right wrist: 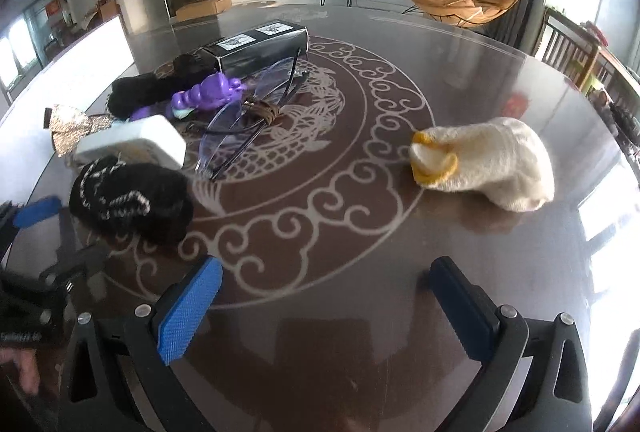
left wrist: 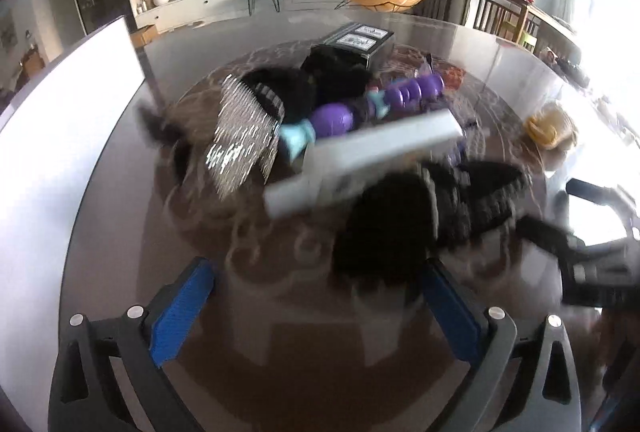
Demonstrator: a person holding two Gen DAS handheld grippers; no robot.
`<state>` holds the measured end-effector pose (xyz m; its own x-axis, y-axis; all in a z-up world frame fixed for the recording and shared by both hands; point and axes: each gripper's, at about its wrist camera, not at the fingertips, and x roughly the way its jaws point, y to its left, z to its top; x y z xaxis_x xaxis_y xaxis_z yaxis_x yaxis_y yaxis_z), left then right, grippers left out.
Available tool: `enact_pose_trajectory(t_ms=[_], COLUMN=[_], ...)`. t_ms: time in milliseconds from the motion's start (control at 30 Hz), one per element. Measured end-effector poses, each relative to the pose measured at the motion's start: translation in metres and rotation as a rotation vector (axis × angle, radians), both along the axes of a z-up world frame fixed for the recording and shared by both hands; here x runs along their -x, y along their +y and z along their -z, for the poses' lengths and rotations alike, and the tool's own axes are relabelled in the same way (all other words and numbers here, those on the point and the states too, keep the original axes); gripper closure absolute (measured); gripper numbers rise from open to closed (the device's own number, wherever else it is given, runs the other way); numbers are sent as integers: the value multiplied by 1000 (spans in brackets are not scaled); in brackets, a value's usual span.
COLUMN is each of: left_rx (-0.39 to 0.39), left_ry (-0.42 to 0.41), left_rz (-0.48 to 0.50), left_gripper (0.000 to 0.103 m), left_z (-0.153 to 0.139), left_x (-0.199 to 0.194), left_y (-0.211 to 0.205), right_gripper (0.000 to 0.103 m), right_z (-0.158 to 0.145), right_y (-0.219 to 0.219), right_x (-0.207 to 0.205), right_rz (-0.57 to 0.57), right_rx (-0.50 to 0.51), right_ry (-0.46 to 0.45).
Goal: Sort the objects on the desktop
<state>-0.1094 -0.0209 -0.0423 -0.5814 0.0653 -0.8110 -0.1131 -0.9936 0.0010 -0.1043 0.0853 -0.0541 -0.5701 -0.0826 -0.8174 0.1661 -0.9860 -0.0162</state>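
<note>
Two blue-padded fingers [left wrist: 180, 308] of your left gripper [left wrist: 316, 308] stand wide apart over the glossy round table [left wrist: 120, 160] with nothing between them; the view is motion-blurred. Just ahead lies a black knitted item [left wrist: 384, 228], touching a white box [left wrist: 360, 160]. Behind that sit a purple toy [left wrist: 360, 104], a silver sequined piece [left wrist: 240, 136], more black fabric [left wrist: 332, 72] and a black carton [left wrist: 360, 42]; whether the carton holds anything you cannot tell. Your right gripper's body [left wrist: 592, 272] shows at the right edge.

From the right wrist, your right gripper [right wrist: 326, 292] also hangs spread open and empty above the table's scroll pattern [right wrist: 320, 200]. One cream sock with yellow trim [right wrist: 484, 164] lies alone on the right, well apart from the cluster at left: one black carton [right wrist: 260, 48], one purple toy [right wrist: 208, 92], one pair of glasses [right wrist: 248, 112] with a brown cord bundle [right wrist: 262, 112] lying on it, one white box [right wrist: 136, 144], one sequined piece [right wrist: 72, 128] and two black fabric lumps [right wrist: 132, 204], [right wrist: 140, 92]
</note>
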Motion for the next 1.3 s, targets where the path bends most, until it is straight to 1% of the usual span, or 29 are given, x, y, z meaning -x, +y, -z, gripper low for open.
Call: enact_pose_trajectory(t_ms=[167, 633, 733, 1300], left_rx=[-4, -4, -4, -4], left_ry=[-2, -1, -1, -1], left_rz=[2, 3, 3, 3], left_gripper=[0, 0, 0, 0], left_z=[-2, -2, -2, -2], left_x=[11, 10, 10, 10], left_y=[3, 2, 2, 3], right_gripper=[0, 0, 0, 0], right_z=[-4, -3, -6, -7], right_y=[3, 3, 4, 5], right_x=[-8, -7, -16, -16], right_rz=[-1, -2, -3, -4], right_rx=[5, 3, 3, 3], right_ry=[5, 5, 6, 5])
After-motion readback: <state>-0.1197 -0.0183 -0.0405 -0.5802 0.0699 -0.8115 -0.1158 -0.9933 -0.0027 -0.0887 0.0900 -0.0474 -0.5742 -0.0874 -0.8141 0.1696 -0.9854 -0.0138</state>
